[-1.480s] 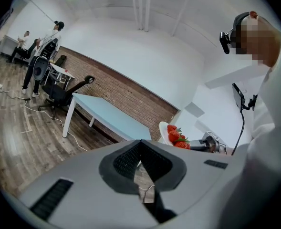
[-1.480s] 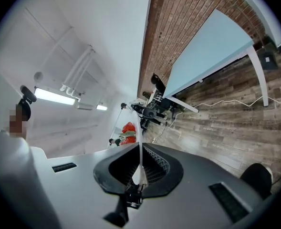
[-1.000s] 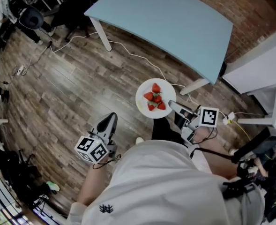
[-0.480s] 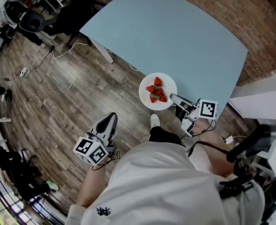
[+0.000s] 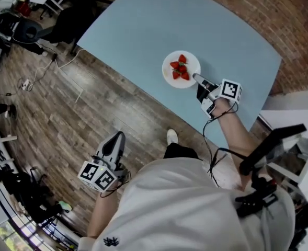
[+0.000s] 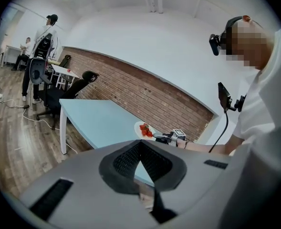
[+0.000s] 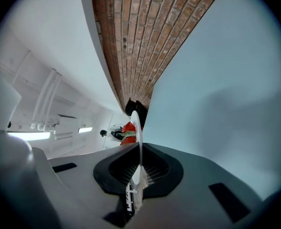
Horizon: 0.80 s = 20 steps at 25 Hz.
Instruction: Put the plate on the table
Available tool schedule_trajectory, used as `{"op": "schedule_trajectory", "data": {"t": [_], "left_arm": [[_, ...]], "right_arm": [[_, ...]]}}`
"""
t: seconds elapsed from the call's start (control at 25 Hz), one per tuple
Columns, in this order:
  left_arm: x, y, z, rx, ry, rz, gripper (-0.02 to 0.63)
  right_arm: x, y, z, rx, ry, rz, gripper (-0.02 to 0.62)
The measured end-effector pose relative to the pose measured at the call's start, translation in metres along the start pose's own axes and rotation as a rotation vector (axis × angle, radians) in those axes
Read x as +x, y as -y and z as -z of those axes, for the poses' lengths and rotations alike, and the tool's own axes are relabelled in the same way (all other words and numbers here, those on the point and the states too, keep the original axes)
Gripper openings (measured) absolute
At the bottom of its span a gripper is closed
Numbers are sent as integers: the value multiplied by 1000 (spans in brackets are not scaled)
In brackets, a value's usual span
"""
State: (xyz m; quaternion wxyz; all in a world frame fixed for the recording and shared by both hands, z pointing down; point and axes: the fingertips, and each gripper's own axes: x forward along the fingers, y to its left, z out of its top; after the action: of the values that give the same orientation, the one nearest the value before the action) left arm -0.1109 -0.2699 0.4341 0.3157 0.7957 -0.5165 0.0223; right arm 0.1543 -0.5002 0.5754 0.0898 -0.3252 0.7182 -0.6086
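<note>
I hold the plate [image 5: 170,77] by its edge with my right gripper [image 5: 198,79]. The gripper is closed tight on the rim, and I can see the thin white edge right between its two jaws. The plate has red strawberries [image 5: 180,68] on it. It is over the blue desk [image 5: 138,25], in from the side nearest me. So bringing the plate to the desk looks done. What I cannot tell is whether the plate sits on the desk or hangs just above it; from up here a gap is too hard to see. My left gripper [image 5: 114,143] is closed and has nothing in it. It hangs by my side over the wood floor [image 5: 65,114], well apart from the desk. What is left, I think: lower the plate flat till it rests, open the right gripper, and pull it away without tipping the strawberries.
</note>
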Motion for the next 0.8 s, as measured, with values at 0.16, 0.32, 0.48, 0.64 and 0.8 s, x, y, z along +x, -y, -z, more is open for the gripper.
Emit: {"op": "schedule_trajectory", "data": {"t": [0.16, 0.32, 0.48, 0.64, 0.8], "left_arm": [[5, 0, 0, -8, -14, -34, 2], [3, -2, 2, -21, -28, -73, 2], [-2, -6, 4, -33, -29, -106, 2], [-6, -13, 4, -46, -26, -137, 2], [-7, -13, 4, -50, -21, -156, 2]], "right_arm": [[20, 36, -49, 45, 57, 28, 17], [40, 68, -87, 84, 97, 63, 17], [57, 91, -109, 110, 123, 105, 17], [76, 107, -125, 124, 140, 120, 17], [86, 124, -133, 132, 141, 139, 17]]}}
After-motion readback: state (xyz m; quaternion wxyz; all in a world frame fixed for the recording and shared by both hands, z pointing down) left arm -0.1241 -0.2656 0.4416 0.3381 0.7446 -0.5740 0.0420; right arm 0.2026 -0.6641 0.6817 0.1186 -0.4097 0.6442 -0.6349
